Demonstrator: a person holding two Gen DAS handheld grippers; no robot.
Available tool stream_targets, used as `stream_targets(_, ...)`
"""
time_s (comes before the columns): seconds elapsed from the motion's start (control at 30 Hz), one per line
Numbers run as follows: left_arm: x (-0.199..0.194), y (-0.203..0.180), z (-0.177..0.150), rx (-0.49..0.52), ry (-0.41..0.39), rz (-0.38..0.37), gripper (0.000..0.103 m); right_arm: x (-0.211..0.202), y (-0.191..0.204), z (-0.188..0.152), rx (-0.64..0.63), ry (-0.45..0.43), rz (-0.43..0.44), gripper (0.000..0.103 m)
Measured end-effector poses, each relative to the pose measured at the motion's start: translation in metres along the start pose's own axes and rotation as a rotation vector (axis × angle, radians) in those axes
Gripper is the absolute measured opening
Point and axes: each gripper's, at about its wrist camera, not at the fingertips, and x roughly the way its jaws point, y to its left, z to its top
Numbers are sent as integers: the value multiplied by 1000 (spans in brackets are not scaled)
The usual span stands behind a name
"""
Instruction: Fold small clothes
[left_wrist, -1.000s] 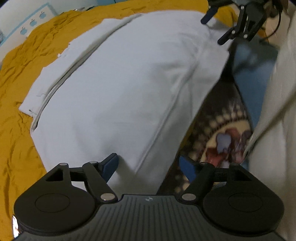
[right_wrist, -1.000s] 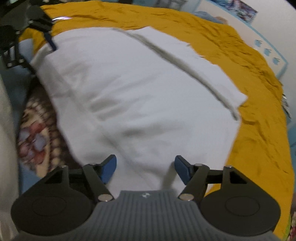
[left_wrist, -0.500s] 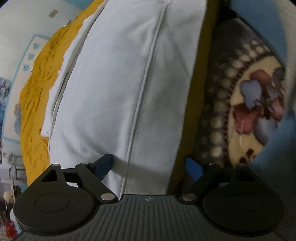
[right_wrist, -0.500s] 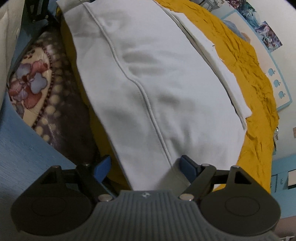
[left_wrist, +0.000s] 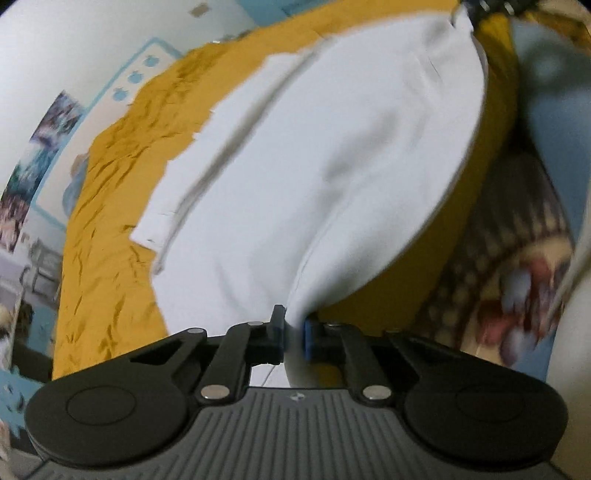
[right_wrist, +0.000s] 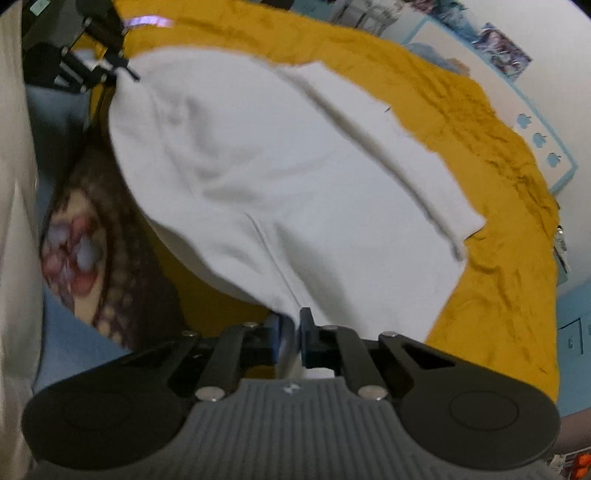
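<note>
A white garment (left_wrist: 314, 166) lies spread on a mustard-yellow bed cover (left_wrist: 110, 206), part of it folded over along a long seam. My left gripper (left_wrist: 293, 332) is shut on the garment's near edge at one end. My right gripper (right_wrist: 290, 334) is shut on the same near edge of the garment (right_wrist: 295, 177) at the other end. Each gripper shows small in the other's view: the right one at the garment's far corner (left_wrist: 480, 7), the left one at its far corner (right_wrist: 96, 59). The pinched cloth rises slightly off the cover.
The yellow cover (right_wrist: 498, 229) ends at the bed's near side, where a flower-patterned blanket (left_wrist: 517, 266) and blue cloth (right_wrist: 62, 110) hang. A white wall with pictures (left_wrist: 44, 122) lies beyond the bed. A person's pale clothing (right_wrist: 14, 184) is close at the left.
Both grippers were open over the garment's near edge; they have now closed on it. Both views have swung back level and the pinched edge has lifted a little.
</note>
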Motion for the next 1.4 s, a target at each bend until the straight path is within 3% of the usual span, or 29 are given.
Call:
stream_targets(0.2, -3, 60, 26, -213, -55, -33, 10, -12, -40, 29, 79, -99, -76, 1)
stream_targets(0.43, 33, 138, 53, -459, -100, -128, 11, 25, -103, 68, 182, -161, -140, 0)
stream_targets(0.63, 98, 185, 50, -639, -34, -238, 14, 83, -141, 91, 267, -130, -133, 0)
stream_targets(0.87, 154, 221, 17, -867, 57, -314, 32, 152, -159, 95, 330, -33, -81, 2)
stream_targets(0.93, 155, 234, 5, -952, 44, -367, 33, 159, -168, 93, 372, -19, -90, 17)
stream_targets(0.97, 155, 241, -1, -995, 31, -392, 33, 160, -173, 93, 400, -26, -105, 36)
stream_targets(1.0, 154, 246, -6, -1036, 18, -418, 34, 158, -179, 90, 435, -34, -116, 41)
stream_targets(1.13, 156, 269, -27, -1208, -29, -544, 42, 147, -205, 75, 629, -92, -36, 43)
stream_targets(1.2, 157, 275, -35, -1253, -51, -600, 53, 141, -214, 68, 700, -116, -3, 48)
stream_targets(1.4, 161, 268, -36, -1180, -15, -631, 61, 130, -217, 57, 743, -117, 48, 50)
